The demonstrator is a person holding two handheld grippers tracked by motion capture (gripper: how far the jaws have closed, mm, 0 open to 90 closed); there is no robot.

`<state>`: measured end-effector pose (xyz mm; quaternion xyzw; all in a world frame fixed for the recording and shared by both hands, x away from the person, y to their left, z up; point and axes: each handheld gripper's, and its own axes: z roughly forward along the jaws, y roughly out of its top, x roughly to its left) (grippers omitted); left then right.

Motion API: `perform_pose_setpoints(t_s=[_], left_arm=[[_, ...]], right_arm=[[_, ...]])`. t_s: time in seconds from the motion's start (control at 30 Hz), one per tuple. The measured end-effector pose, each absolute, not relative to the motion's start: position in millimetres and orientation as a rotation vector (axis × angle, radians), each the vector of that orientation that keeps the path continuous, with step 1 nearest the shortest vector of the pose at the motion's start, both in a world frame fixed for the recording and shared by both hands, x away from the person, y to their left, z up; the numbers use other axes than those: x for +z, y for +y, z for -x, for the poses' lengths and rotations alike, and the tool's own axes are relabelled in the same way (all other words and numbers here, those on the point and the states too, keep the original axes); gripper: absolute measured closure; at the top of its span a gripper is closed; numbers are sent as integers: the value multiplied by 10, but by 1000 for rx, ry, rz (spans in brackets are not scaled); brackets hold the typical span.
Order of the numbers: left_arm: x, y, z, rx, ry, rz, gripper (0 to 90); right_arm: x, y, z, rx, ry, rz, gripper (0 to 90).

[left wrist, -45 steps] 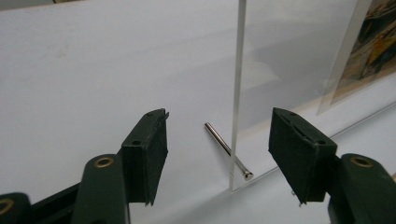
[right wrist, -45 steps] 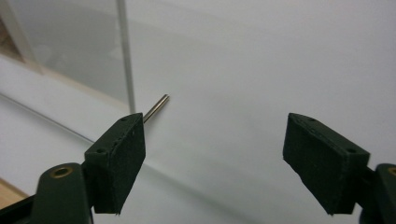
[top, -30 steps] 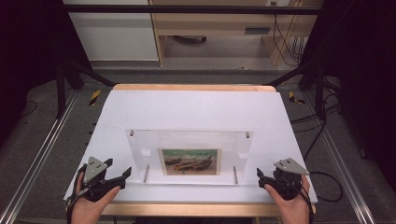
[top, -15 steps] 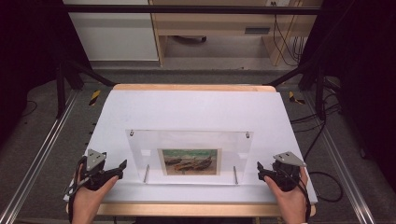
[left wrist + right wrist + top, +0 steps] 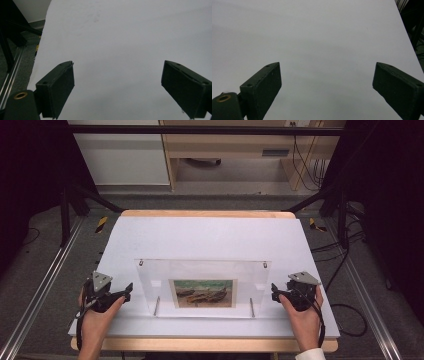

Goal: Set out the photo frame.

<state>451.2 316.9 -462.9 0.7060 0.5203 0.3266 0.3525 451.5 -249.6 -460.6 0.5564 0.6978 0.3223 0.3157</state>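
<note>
A clear acrylic picture frame (image 5: pixel 202 287) rests on the white table (image 5: pixel 210 237), with a painted picture (image 5: pixel 203 293) of boats at its middle. Small screws mark its far corners and two metal pins (image 5: pixel 157 305) stand near its front. My left gripper (image 5: pixel 126 290) is just off the frame's left end. Its jaws have just been opening and stand wide apart (image 5: pixel 118 63) over bare tabletop with nothing between them. My right gripper (image 5: pixel 274 292) is just off the frame's right end, open (image 5: pixel 327 64) and also holding nothing.
The table has a wooden rim (image 5: pixel 200 345) along its near edge. Metal rails (image 5: pixel 45 285) run down the floor on either side. A cabinet and desk legs (image 5: pixel 170 170) stand beyond the far edge. A cable (image 5: pixel 350 310) trails from the right gripper.
Both hands have moved forward from the near edge and now flank the frame's two ends. The frame has not moved.
</note>
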Motion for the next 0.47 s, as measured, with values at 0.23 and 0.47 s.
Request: perform_pose_setpoints(t_s=[0.23, 0.47], left_arm=[[-4611, 3276, -4497, 812, 1350, -1787, 70], [-4584, 3325, -4447, 783, 1325, -1758, 59]], right_arm=[[-4604, -2534, -4586, 912, 1840, -1492, 86], [-4585, -2580, -4413, 958, 1828, -1501, 152]])
